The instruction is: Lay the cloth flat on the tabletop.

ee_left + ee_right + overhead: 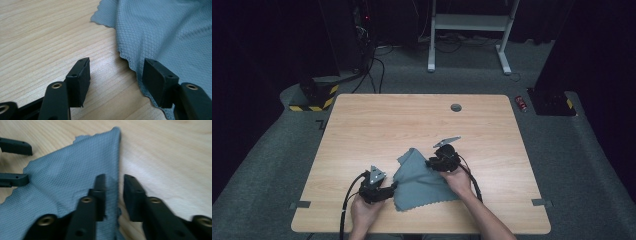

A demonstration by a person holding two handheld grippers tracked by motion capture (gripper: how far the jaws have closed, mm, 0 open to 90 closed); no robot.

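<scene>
A grey, waffle-textured cloth (419,180) lies rumpled on the near middle of the wooden table (377,125). My left gripper (393,188) rests at the cloth's left edge, open. In the left gripper view (117,65) one jaw hangs over bare wood and the other over the cloth (170,32), whose scalloped edge runs between them. My right gripper (430,162) sits at the cloth's far right side. In the right gripper view (114,178) its jaws stand narrowly apart astride the cloth's edge (67,185) without pressing on it. The left gripper (17,162) is at that view's left.
A round cable hole (456,107) sits near the table's far edge. Tape marks lie at the near left (299,204) and near right (542,202) edges. On the floor beyond are a red can (521,103), a white desk frame (469,22) and cables.
</scene>
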